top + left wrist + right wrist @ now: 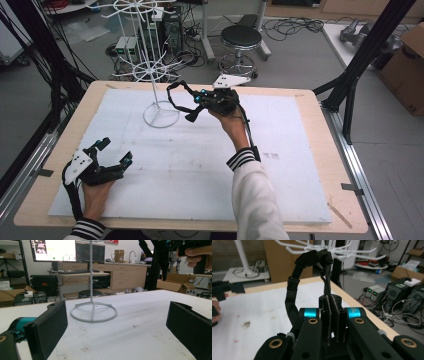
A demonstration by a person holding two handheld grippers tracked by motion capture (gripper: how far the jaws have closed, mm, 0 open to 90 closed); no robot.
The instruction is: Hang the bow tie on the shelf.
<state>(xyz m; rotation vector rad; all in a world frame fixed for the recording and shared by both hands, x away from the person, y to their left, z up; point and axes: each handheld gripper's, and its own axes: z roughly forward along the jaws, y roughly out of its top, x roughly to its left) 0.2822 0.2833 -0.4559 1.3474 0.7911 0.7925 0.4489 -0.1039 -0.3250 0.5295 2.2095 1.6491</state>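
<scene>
My right gripper (197, 100) is held up over the far middle of the table, shut on a black strap (176, 95). The strap loops up from the pads and one end hangs down beside them. In the right gripper view the jaws (333, 315) pinch the strap (293, 292) flat, and its loop rises toward the white hook arms (332, 250) of a rack. The white wire rack (154, 75) stands on a ring base (161, 114) just left of that gripper. My left gripper (115, 151) rests low at the front left, open and empty, facing the rack's base (93, 312).
A white mat (200, 170) covers most of the wooden table (320, 150). Behind the table stand a black stool (241, 37) and tangled cables. A cardboard box (407, 65) is on the floor at the right, with black frame posts (367, 50) at the table's corners.
</scene>
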